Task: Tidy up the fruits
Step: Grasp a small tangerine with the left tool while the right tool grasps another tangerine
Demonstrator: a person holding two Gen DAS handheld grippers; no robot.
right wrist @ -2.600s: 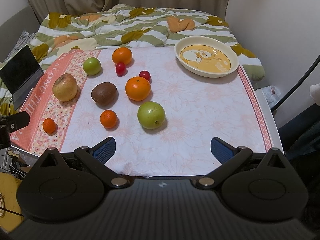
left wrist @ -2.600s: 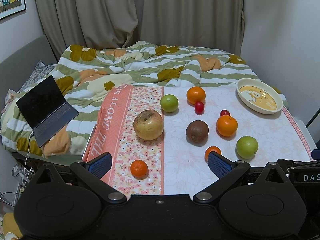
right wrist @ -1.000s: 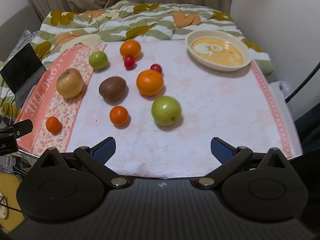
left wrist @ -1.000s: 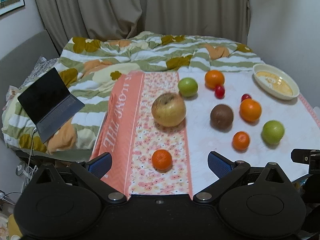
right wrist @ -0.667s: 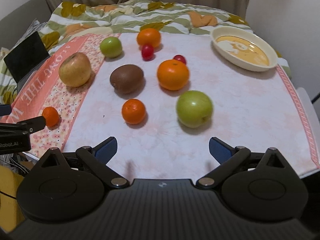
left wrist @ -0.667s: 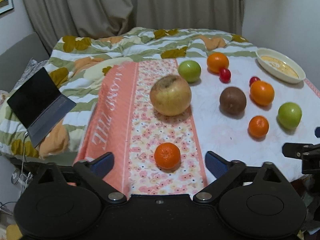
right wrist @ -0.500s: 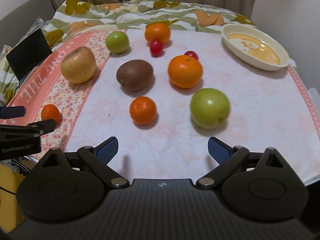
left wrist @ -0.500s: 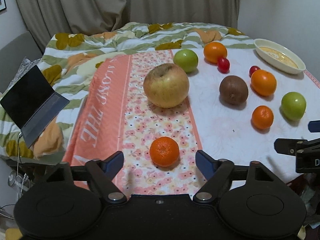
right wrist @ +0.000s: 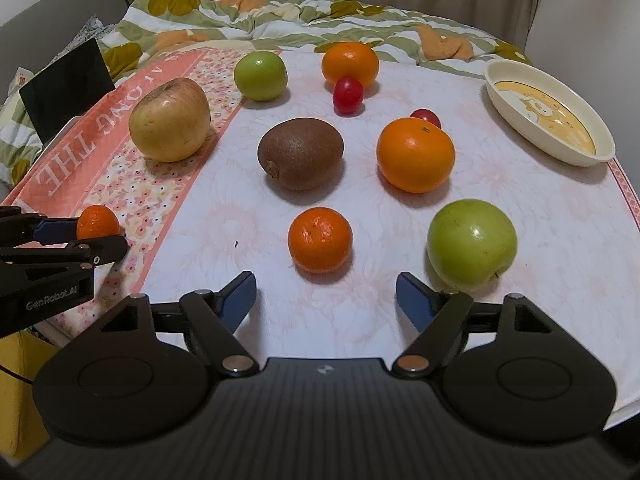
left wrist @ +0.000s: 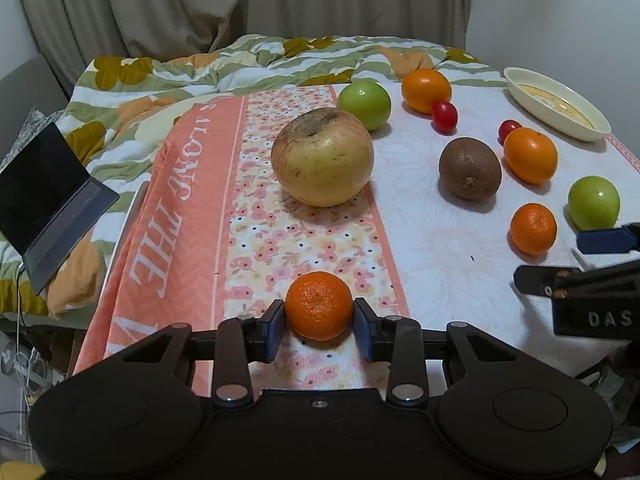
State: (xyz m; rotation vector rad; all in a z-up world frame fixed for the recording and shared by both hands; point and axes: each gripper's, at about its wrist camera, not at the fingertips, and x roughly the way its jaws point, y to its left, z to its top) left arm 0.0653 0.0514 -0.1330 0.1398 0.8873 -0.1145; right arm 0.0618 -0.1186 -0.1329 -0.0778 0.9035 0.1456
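Note:
My left gripper [left wrist: 319, 328] is shut on a small mandarin [left wrist: 319, 305] that rests on the floral strip at the table's near edge; both pads press its sides. That mandarin [right wrist: 97, 222] also shows in the right wrist view, held by the left gripper [right wrist: 80, 236]. My right gripper [right wrist: 326, 296] has its jaws closing, with nothing pressed between them. A second mandarin [right wrist: 320, 239] lies just ahead of it, and a green apple [right wrist: 472, 245] sits beside its right finger. Farther off lie a kiwi [right wrist: 301, 153], a big orange [right wrist: 415, 155] and a yellow apple [right wrist: 170, 119].
A cream dish [right wrist: 548, 112] stands at the far right of the table. Another green apple [right wrist: 260, 75], an orange [right wrist: 350, 63] and two red cherry tomatoes [right wrist: 348, 95] lie at the back. A laptop [left wrist: 44, 196] rests on the bedding to the left.
The left gripper came down and closed on the near mandarin. The right gripper sank toward the table and its jaws have started to narrow in front of the second mandarin.

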